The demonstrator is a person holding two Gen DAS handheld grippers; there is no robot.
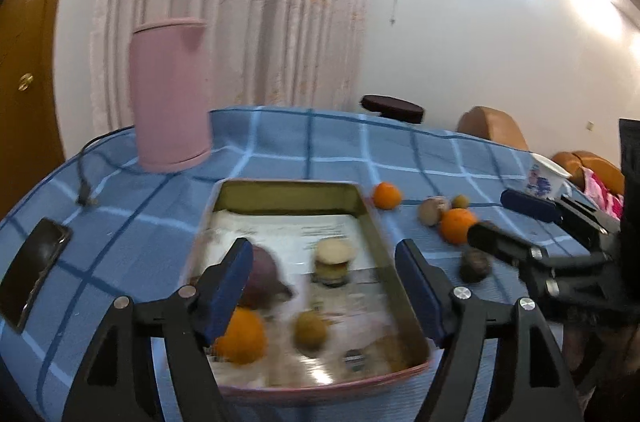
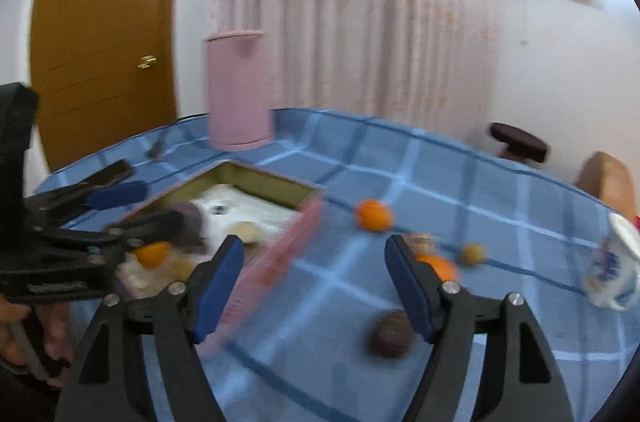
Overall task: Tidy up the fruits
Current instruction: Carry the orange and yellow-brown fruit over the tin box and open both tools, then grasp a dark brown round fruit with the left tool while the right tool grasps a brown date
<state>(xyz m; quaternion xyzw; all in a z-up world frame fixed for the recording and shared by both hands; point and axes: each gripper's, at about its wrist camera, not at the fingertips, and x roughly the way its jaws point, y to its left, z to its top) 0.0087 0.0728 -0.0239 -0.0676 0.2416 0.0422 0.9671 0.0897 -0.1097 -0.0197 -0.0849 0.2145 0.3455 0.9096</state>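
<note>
I've got both grippers open w/ nothing between the pads. Left gripper (image 1: 320,286) hangs over the near end of the metal tray (image 1: 372,222), jaws wide; right gripper (image 2: 314,286) sits off the tray's right side, over bare blue check cloth (image 2: 440,174), also wide & empty.

Done so far, as I read it: tray already holds fruit. Just below the left gripper's left pad is an orange (image 1: 240,340), a purple fruit (image 1: 262,278) right behind it, a brownish-green round one (image 1: 310,332) between the fingers, and a pale round piece (image 1: 334,254) further ahead. Blurry, so types are approx.

Left to do: five pieces outside the tray. From the right gripper: a dark round fruit (image 2: 390,338) just below-right of the jaws, an orange (image 2: 438,268) partly behind my right finger, a brownish lump (image 2: 422,242) beyond it, a small yellowish one (image 2: 472,254) further right, and another orange (image 2: 374,216) ahead near the tray's far corner.

I'd call it roughly halfway. Dark fruit looks like the closest next pick for the right side.
</note>
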